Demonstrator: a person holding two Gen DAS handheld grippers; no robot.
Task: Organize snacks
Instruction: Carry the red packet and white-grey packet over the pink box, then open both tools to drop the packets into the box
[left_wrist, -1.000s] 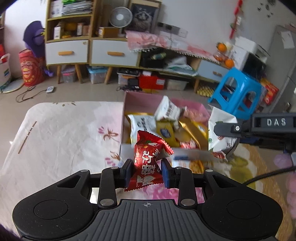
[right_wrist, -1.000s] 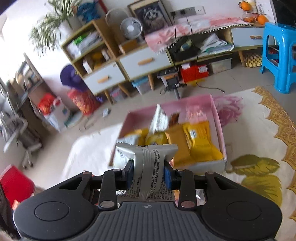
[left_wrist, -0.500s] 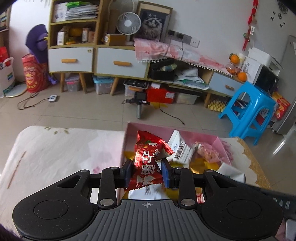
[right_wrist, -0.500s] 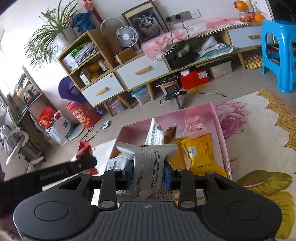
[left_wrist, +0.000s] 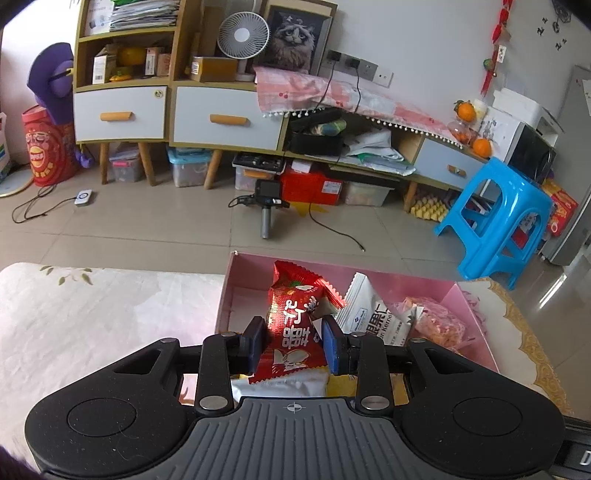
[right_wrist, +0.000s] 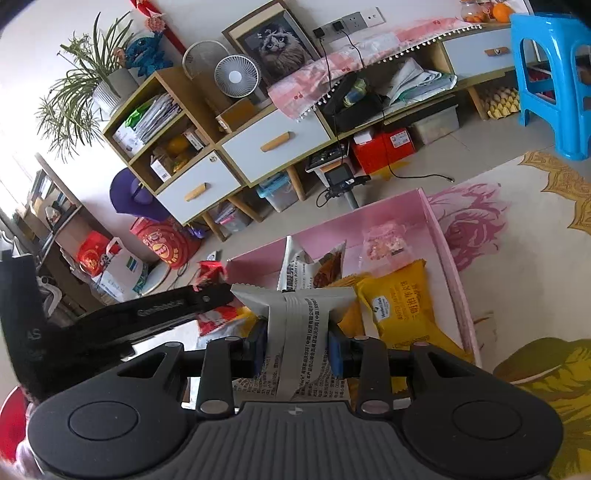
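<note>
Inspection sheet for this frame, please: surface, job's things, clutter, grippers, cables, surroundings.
Surface: floral cloth, part bare.
Job's things: pink box holding a yellow packet and a white packet, among others.
Clutter: nothing seen.
Grippers: left gripper shut on red packet; right gripper shut on grey packet; both over the box.
Cables: black cable on the floor.
Surroundings: blue stool, fan, drawers.
</note>
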